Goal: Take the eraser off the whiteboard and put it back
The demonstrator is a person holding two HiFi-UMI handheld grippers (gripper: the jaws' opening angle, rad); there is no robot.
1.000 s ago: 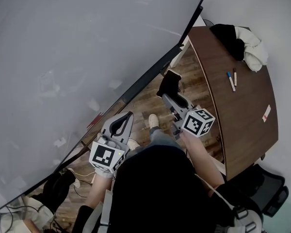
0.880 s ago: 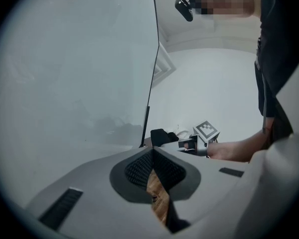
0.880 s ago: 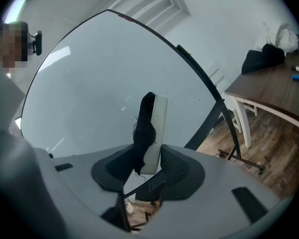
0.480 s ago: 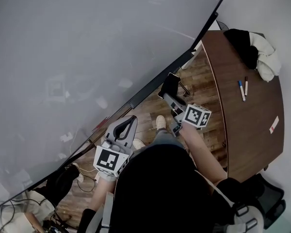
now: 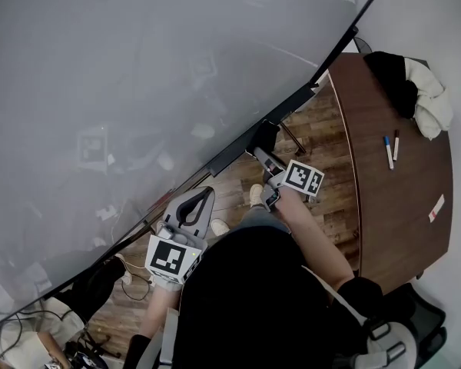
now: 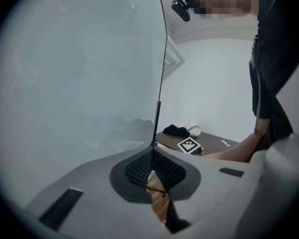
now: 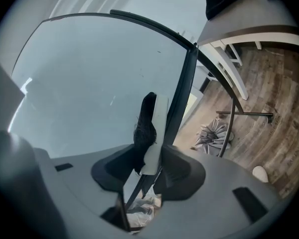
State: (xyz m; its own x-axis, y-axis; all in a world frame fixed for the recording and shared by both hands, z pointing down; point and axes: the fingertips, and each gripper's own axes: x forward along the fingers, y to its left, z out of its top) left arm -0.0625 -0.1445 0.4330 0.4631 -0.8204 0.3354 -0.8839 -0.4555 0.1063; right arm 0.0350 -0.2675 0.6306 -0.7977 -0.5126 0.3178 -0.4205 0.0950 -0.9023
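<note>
We are clamping the eraser [image 7: 150, 123] by its end in our right gripper [image 7: 150, 166], with the whiteboard's [image 7: 89, 83] dark frame [image 7: 182, 98] at one o'clock. Our left gripper [image 6: 153, 171] is hanging closed and empty. With so little of it pinched, we are risking it twisting loose if it catches that frame.

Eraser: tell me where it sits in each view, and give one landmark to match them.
Head view: the eraser, right of centre, held by the right gripper.
Left gripper view: not visible.
Right gripper view: at centre, clamped between the fingers.
Shared landmark: the whiteboard's dark frame, in all three views.
</note>
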